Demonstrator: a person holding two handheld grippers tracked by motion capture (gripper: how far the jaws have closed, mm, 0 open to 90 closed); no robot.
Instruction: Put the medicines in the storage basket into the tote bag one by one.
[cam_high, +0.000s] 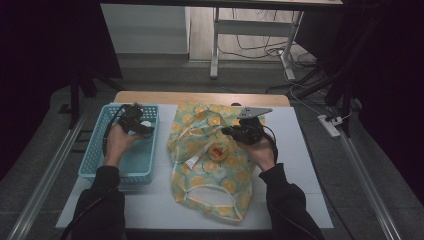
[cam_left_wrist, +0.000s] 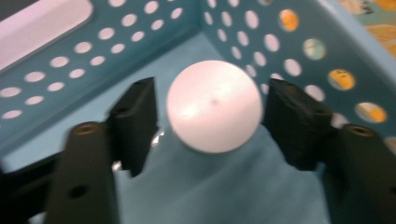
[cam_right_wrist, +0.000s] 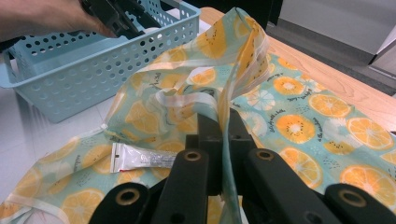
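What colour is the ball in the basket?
White; the ball shows best in the left gripper view, inside the light blue basket.

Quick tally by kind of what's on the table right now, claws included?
Blue basket: 1
White ball: 1
Fruit-print bag: 1
Small packet: 1
Claws, left claw and right claw: 2
Total: 6

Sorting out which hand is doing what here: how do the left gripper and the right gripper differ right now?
The left gripper reaches into the blue basket; the right gripper works over the fruit-print bag. The left gripper's jaws stand apart on either side of a white ball, with slim gaps; the right gripper's jaws are pinched on the bag's fabric, lifting it. Both have black jaws and are hand-held.
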